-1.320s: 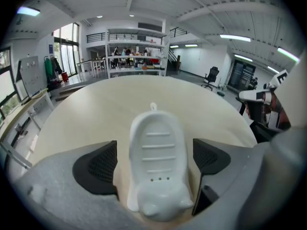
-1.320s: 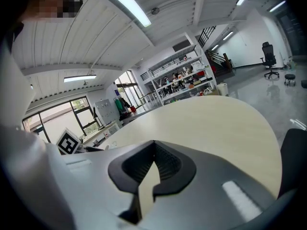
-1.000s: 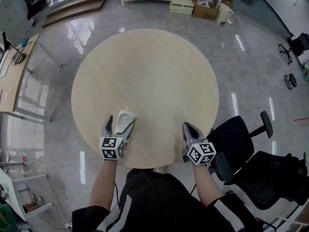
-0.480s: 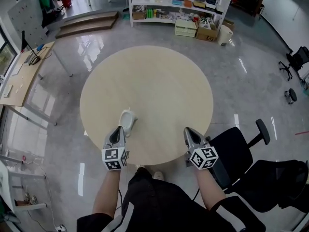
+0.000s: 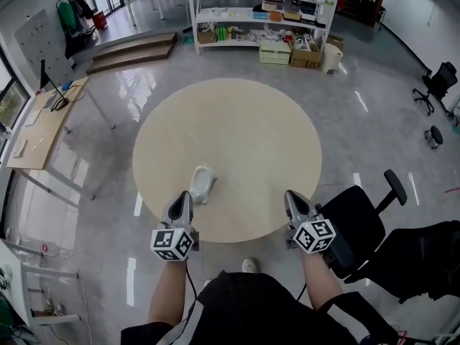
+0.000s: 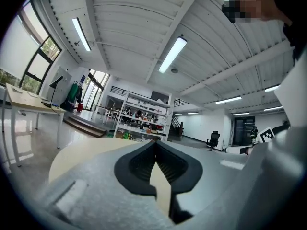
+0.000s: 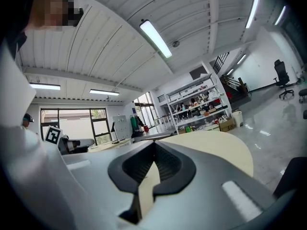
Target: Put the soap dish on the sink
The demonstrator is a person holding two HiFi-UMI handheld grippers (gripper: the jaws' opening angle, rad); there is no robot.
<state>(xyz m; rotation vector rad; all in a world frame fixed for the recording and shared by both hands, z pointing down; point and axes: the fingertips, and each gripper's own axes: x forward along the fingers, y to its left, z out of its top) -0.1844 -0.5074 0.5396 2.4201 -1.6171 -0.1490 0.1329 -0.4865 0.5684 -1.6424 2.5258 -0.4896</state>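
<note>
A pale oval soap dish [image 5: 203, 183] lies on the round beige table [image 5: 237, 121], near its front left edge. My left gripper [image 5: 185, 194] is just short of the dish, at the table's rim, shut and holding nothing. My right gripper [image 5: 290, 195] sits at the front right rim, also shut and empty. In the left gripper view the left gripper [image 6: 156, 145] has its jaws closed tip to tip, with only tabletop [image 6: 86, 150] beyond. The right gripper view shows the right gripper [image 7: 154, 145] closed the same way. No sink appears in any view, and neither gripper view shows the dish.
A black office chair [image 5: 359, 218] stands close at my right, beside the table. White shelves with boxes [image 5: 259, 6] line the back wall. A wooden desk [image 5: 43, 121] is at the left, low steps [image 5: 133, 49] behind it, and another chair [image 5: 438, 81] far right.
The left gripper stood open around the soap dish; it has drawn back toward me and shut, leaving the dish on the table. The right gripper also drew back a little.
</note>
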